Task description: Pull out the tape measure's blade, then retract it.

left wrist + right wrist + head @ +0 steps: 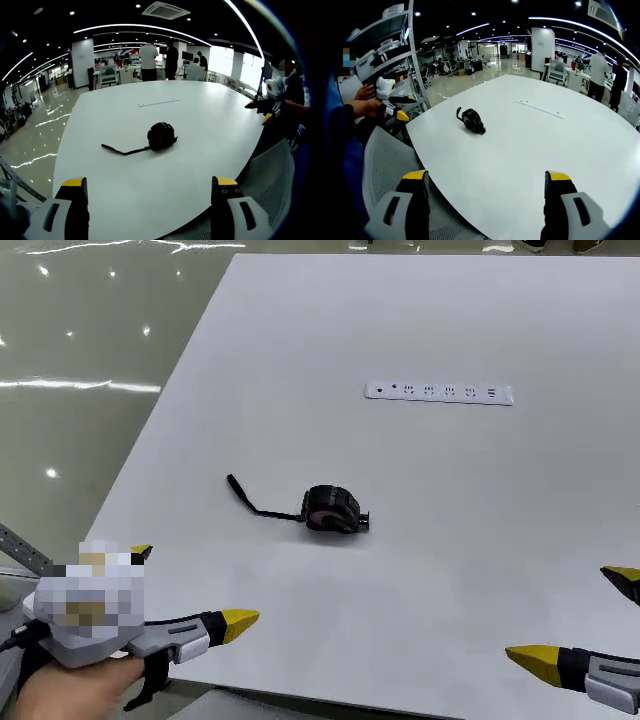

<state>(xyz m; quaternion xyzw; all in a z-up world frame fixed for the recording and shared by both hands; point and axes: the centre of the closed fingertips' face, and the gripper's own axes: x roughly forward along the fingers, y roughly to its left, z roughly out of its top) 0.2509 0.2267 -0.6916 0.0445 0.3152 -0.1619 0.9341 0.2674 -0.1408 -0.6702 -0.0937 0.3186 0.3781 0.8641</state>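
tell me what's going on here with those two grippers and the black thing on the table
A person holds the left gripper and the right gripper at the near edge of a white table, both with jaws wide open and empty. A black tape measure lies untouched further in, its strap trailing off to one side, with no blade drawn out. A white power strip lies beyond it. The pull has not yet begun.

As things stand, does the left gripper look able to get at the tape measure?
Probably yes: the left gripper, jaws open, is at the near edge of the table and faces the tape measure, with bare tabletop between them and nothing in the way.
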